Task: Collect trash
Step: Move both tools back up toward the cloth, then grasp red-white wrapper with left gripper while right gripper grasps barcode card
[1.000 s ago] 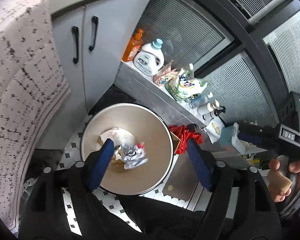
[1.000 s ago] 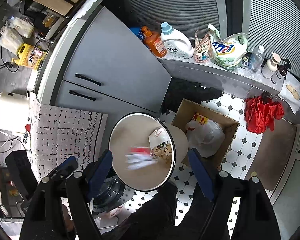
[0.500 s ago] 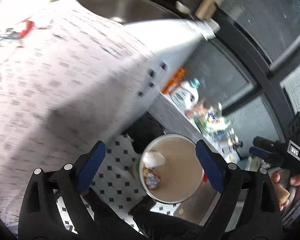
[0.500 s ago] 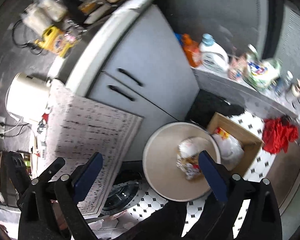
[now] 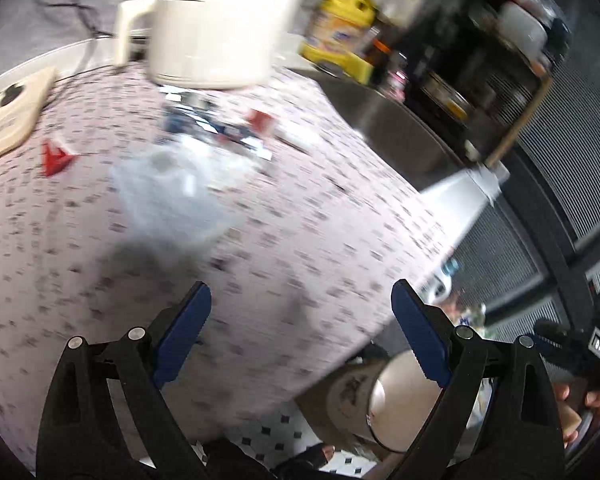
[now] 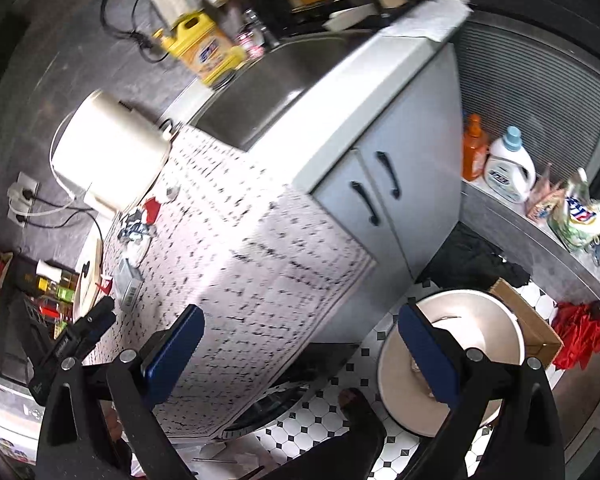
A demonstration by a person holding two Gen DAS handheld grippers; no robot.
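In the left wrist view, the left claw [image 5: 302,312] hangs over the patterned bench [image 5: 308,216] with its blue fingers [image 5: 182,330] spread wide; its jaws have just been opening and nothing lies between them. Ahead of it on the bench sits a blurred clear plastic wrapper [image 5: 172,192], and beyond that a cluster of crumpled blue and white trash [image 5: 216,128] with a small red piece [image 5: 262,120] beside it, all near the foot of a cream kettle [image 5: 216,24]. A red scrap [image 5: 56,156] lies apart to the left, close to a pale board [image 5: 8,112]. A yellow jug [image 5: 340,40] stands further back by the sink. Low on the right, past the bench edge, the round bin [image 5: 396,404] stands on the tiled floor, and the person's other hand [image 5: 580,412] grips the right tool. In the right wrist view, the right claw [image 6: 300,328] is likewise spread and empty, its jaws having just been opening, hanging above the bench's near edge. The bin [image 6: 488,344] sits on the floor [image 6: 324,424] at lower right, touching a cardboard box [image 6: 528,320], with some trash inside behind the right finger. The crumpled trash [image 6: 136,228] lies far up the bench beside the kettle [image 6: 108,156], with a small box [image 6: 128,284] nearer. Grey cabinet doors [image 6: 396,200] face the bin.
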